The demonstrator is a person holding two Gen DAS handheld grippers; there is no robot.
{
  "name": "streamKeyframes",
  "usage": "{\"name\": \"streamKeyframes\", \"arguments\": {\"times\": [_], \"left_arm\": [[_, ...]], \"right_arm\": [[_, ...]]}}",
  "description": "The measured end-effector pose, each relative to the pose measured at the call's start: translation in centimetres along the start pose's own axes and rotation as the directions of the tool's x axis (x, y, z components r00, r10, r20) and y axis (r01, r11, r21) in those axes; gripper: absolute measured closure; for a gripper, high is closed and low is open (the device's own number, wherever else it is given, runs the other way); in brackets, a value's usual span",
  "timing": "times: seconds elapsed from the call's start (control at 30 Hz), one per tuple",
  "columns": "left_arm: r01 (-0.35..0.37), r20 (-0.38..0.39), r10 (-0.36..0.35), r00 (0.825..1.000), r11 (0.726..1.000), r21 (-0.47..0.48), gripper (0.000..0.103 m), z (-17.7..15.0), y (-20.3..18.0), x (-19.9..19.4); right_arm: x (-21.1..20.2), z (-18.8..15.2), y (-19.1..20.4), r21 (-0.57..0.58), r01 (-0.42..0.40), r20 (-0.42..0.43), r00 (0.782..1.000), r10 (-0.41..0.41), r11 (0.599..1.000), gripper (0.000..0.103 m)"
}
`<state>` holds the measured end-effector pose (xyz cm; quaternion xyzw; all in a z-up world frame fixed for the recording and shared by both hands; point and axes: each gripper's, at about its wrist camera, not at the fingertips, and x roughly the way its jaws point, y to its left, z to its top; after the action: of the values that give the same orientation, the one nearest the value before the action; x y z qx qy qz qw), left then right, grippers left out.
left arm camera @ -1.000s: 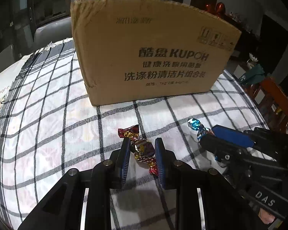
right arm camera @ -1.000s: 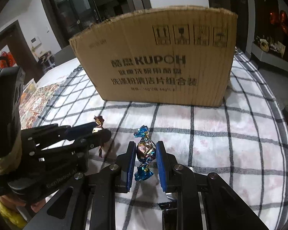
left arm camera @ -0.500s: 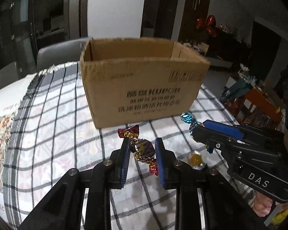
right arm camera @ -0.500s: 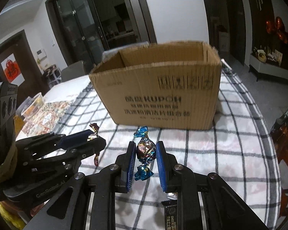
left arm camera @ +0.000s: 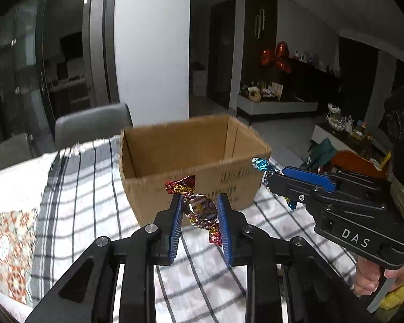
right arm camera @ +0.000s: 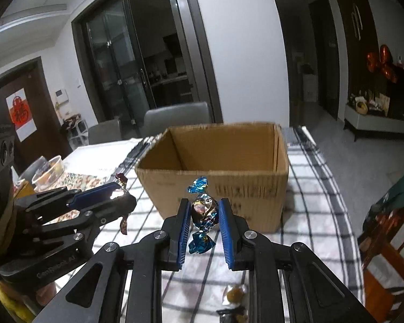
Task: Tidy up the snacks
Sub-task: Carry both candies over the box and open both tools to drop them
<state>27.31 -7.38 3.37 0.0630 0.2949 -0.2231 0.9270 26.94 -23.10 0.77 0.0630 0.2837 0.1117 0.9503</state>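
My left gripper point(left arm camera: 199, 212) is shut on a red-ended foil candy point(left arm camera: 199, 211), held in the air in front of the open cardboard box point(left arm camera: 191, 188). My right gripper point(right arm camera: 204, 214) is shut on a blue-ended foil candy point(right arm camera: 203, 211), also raised before the box point(right arm camera: 245, 188). In the left wrist view the right gripper point(left arm camera: 272, 180) sits to the right with the blue candy point(left arm camera: 260, 164) at its tip. In the right wrist view the left gripper point(right arm camera: 126, 199) sits to the left. The box's inside shows bare walls; its floor is hidden.
The box stands on a checked tablecloth point(left arm camera: 80, 188). A loose yellow candy point(right arm camera: 235, 293) and a dark one point(right arm camera: 233, 315) lie on the cloth below my right gripper. Bowls point(right arm camera: 47, 172) stand at far left. Grey chairs point(left arm camera: 91, 126) stand behind the table.
Both grippers have risen with their candies from the tablecloth to about the height of the box's rim; the box's open top now shows.
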Motion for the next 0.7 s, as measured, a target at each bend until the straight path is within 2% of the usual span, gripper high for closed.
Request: {"name": "streamKeyframes", "arguments": {"times": [0.27, 0.47, 0.7], "left_arm": [[-0.034, 0.071, 0.031, 0.997, 0.999, 0.040, 0.077, 3.6, 0.6, 0.1], [-0.051, 0.078, 0.046, 0.996, 0.997, 0.056, 0.077, 5.6, 1.3, 1.9], [-0.037, 0.070, 0.033, 0.997, 0.998, 0.052, 0.077, 7.5, 2.5, 4.8]], "right_arm": [[-0.1, 3.2, -0.1, -0.047, 0.031, 0.055, 0.998, -0.029, 0.998, 0.080], [1.1, 5.7, -0.3, -0.087, 0.053, 0.071, 0.996, -0.047, 0.995, 0.080], [3.6, 7.8, -1.3, -0.097, 0.062, 0.065, 0.996, -0.055, 0.993, 0.080]]}}
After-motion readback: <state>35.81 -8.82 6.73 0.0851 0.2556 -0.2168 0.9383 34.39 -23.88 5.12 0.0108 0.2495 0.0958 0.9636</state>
